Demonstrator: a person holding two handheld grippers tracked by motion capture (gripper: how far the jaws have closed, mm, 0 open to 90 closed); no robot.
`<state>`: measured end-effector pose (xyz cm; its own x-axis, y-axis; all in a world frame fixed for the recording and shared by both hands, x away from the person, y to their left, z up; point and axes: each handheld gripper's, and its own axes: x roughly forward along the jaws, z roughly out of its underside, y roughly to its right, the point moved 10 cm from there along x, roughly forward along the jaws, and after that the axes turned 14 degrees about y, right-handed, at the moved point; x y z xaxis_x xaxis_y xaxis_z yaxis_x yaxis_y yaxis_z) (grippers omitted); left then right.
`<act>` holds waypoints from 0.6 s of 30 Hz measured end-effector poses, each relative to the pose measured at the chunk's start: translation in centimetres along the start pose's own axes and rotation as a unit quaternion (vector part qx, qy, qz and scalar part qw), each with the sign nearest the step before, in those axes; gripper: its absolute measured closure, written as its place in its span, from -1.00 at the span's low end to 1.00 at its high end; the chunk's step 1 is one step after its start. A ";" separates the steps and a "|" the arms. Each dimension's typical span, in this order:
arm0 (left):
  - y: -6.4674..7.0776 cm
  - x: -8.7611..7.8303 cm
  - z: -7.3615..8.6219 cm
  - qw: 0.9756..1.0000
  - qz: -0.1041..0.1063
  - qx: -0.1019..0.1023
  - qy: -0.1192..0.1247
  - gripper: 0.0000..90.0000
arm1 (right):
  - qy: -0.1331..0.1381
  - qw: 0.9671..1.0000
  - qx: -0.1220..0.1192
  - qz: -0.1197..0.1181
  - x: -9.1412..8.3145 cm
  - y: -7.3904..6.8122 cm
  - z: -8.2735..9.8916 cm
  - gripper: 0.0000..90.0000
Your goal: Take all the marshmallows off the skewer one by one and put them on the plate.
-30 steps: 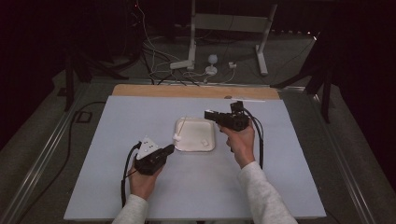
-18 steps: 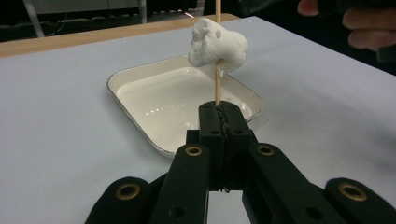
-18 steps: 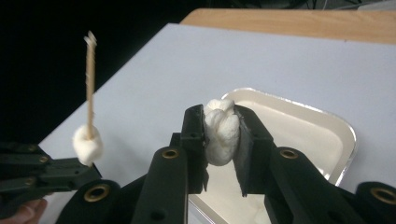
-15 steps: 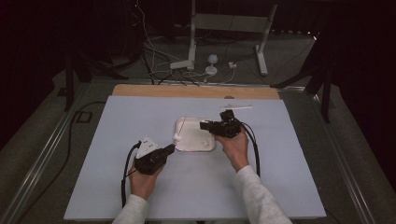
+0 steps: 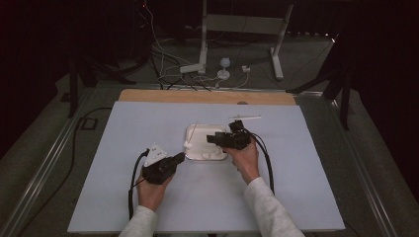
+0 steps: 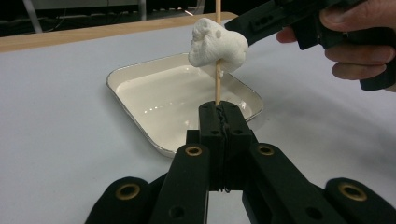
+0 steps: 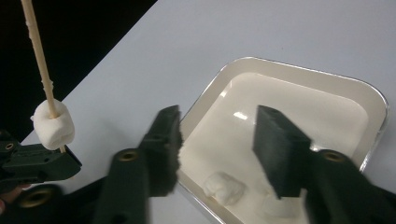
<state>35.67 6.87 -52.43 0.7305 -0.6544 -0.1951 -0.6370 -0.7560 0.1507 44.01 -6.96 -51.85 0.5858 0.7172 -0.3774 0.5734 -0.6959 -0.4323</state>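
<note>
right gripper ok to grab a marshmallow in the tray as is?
Probably yes. The right gripper, jaws just opened and empty, hangs over the tray; a marshmallow lies below with nothing between.

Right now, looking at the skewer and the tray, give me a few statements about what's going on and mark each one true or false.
1. The left gripper is shut on the skewer. True.
2. The skewer is bare. False: one marshmallow is threaded on it.
3. The right gripper clamps a marshmallow. False: its jaws have just been opening, with nothing between them.
4. Marshmallows lie in the tray. True.
5. The tray is black. False: it is white.
</note>
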 end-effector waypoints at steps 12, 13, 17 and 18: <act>0.1 0.1 0.0 1.000 0.001 -0.001 0.000 1.00 | 0.010 0.999 -0.005 -0.033 -0.6 -1.8 -0.2 -0.28; 0.1 0.1 0.0 1.000 0.001 -0.001 0.000 1.00 | 0.011 0.999 -0.003 -0.040 -0.6 -2.1 -0.2 -0.28; 0.1 0.2 0.0 1.000 0.003 -0.003 0.000 1.00 | 0.015 0.998 -0.002 -0.061 -0.7 -3.3 -0.1 -0.28; 0.1 0.2 0.0 1.000 0.002 -0.003 0.001 1.00 | 0.015 0.997 -0.007 -0.069 -0.7 -3.9 0.0 -0.28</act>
<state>35.71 6.65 -52.40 0.7282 -0.6579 -0.1923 -0.6387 -0.7531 0.1579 41.37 -4.73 -49.93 0.5168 0.8053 -0.2906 0.6580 -0.5907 -0.4669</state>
